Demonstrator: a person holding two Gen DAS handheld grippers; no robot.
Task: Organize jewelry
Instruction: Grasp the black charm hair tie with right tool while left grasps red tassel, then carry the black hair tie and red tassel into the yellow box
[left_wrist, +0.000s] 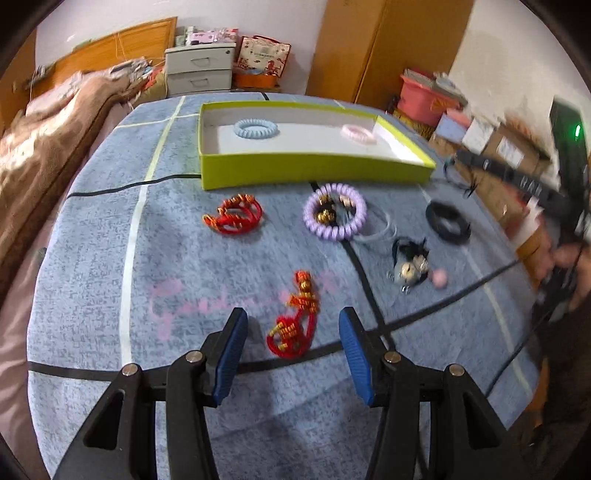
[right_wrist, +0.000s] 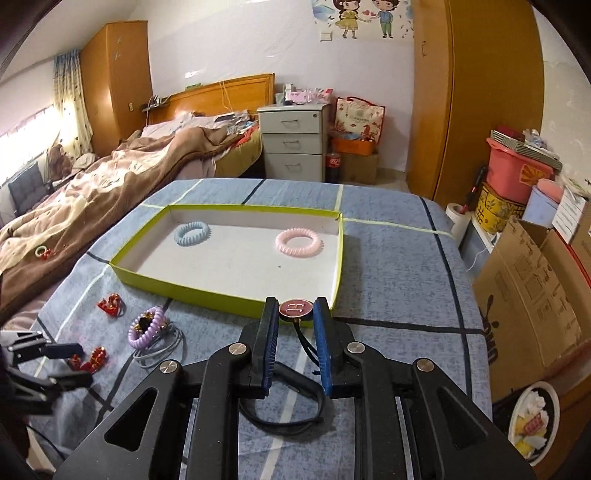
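My right gripper (right_wrist: 296, 304) is shut on a round pink charm marked H (right_wrist: 296, 310). Its black cord loop (right_wrist: 295, 424) hangs under the fingers, just short of the green tray (right_wrist: 184, 291). A blue coil ring (right_wrist: 192, 233) and a pink coil ring (right_wrist: 298, 242) lie in the tray. My left gripper (left_wrist: 293, 315) is open over a red knotted ornament (left_wrist: 295, 328) on the blue cloth. Farther off lie another red ornament (left_wrist: 233, 218), a purple coil ring (left_wrist: 334, 217), a black hair tie (left_wrist: 447, 221) and a small doll charm (left_wrist: 410, 269).
The table's blue cloth (left_wrist: 110, 258) has black and pale stripes. A bed with a brown blanket (right_wrist: 92, 184) stands close on the left. Cardboard boxes (right_wrist: 524, 288) and a pink bin (right_wrist: 513, 173) crowd the right side. A grey drawer unit (right_wrist: 291, 140) is behind the table.
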